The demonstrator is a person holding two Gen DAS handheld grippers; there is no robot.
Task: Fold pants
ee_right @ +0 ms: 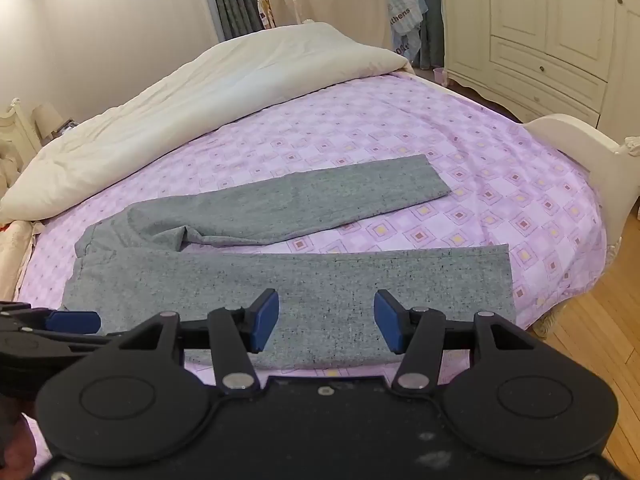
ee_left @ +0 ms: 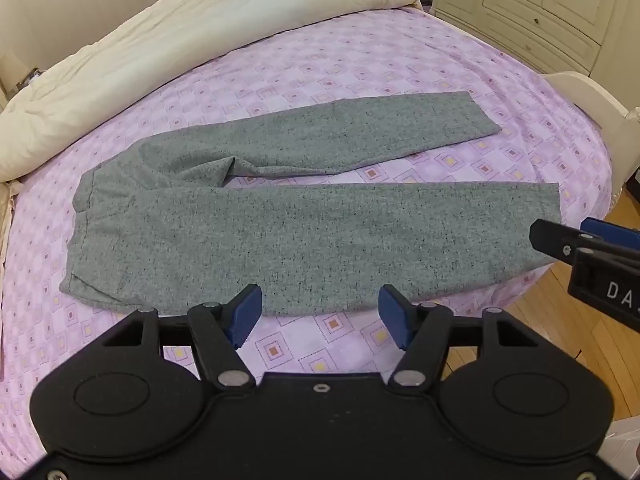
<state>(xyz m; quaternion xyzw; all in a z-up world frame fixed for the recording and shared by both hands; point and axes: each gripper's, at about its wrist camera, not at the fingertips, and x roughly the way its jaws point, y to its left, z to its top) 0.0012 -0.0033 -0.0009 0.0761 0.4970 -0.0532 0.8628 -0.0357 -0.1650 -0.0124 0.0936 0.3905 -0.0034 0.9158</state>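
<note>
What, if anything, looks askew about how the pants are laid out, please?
The grey pants lie flat on the bed sheet, but the legs splay apart toward the hems, and the fabric bunches into a crease at the crotch.

Grey marled pants [ee_left: 304,216] lie flat across a bed sheet [ee_left: 360,64] of pink and lilac squares, waistband toward nine o'clock, both legs running toward three o'clock and parted in a narrow V. A cream duvet [ee_left: 132,56] is bunched at ten o'clock. The left gripper [ee_left: 320,316] hangs at six o'clock above the near leg's edge, blue pads [ee_left: 244,312] spread with nothing between them. The right gripper [ee_left: 576,240] enters at three o'clock beside the near hem. Cream cabinets [ee_left: 552,12] stand at one o'clock.
</note>
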